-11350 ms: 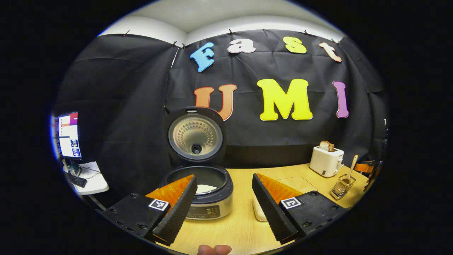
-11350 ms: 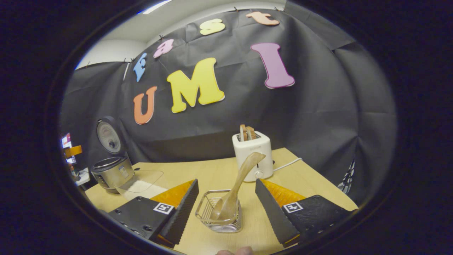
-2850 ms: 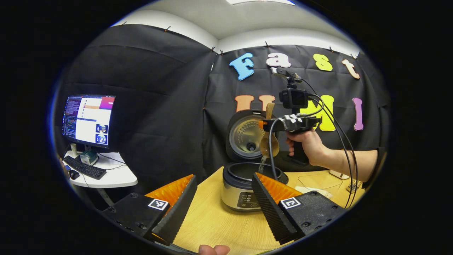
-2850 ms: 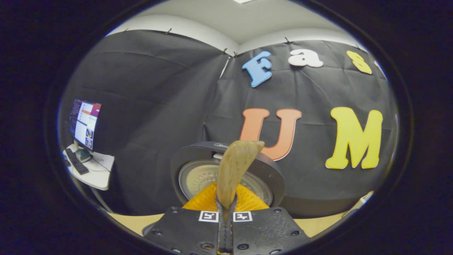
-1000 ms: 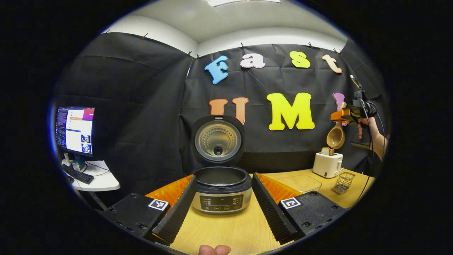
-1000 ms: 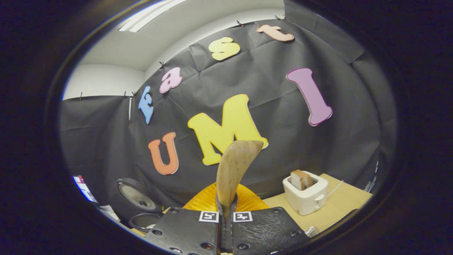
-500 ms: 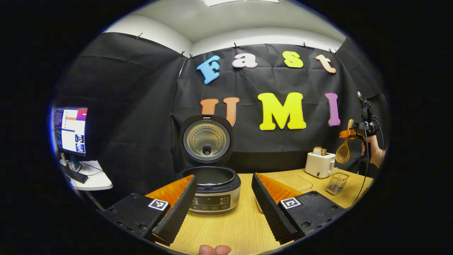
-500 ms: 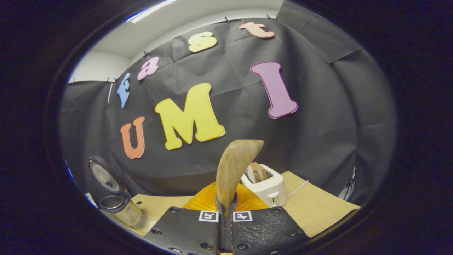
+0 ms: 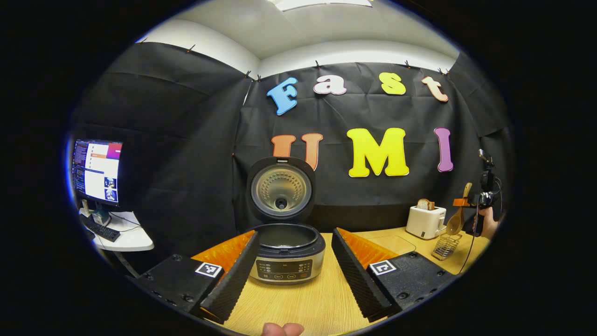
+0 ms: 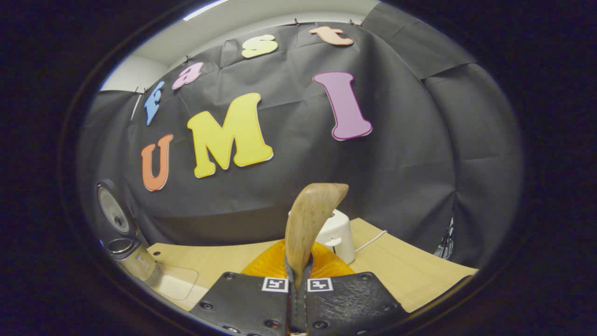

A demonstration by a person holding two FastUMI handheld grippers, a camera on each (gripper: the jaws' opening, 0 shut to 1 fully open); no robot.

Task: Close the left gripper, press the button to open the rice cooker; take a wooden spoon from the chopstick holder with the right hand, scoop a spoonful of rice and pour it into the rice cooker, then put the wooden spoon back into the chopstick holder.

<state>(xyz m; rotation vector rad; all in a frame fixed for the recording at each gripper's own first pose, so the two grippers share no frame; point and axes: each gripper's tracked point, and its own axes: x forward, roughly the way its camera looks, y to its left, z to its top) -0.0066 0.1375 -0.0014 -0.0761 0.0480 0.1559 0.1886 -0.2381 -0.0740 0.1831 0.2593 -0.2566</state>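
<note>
Silver-and-black rice cooker (image 9: pixel 287 254), white toaster (image 9: pixel 423 222), pale wooden spoon (image 10: pixel 308 224), seemingly silvery wire chopstick holder (image 9: pixel 446 246).

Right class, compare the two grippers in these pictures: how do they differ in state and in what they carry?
The left gripper is open and empty, while the right gripper is shut on the wooden spoon. The left gripper points at the rice cooker, whose lid stands open; the right gripper is held near the chopstick holder by the toaster. Both are above the same wooden table.

Wooden spoon (image 9: pixel 457 218) above chopstick holder (image 9: pixel 444 247)
</note>
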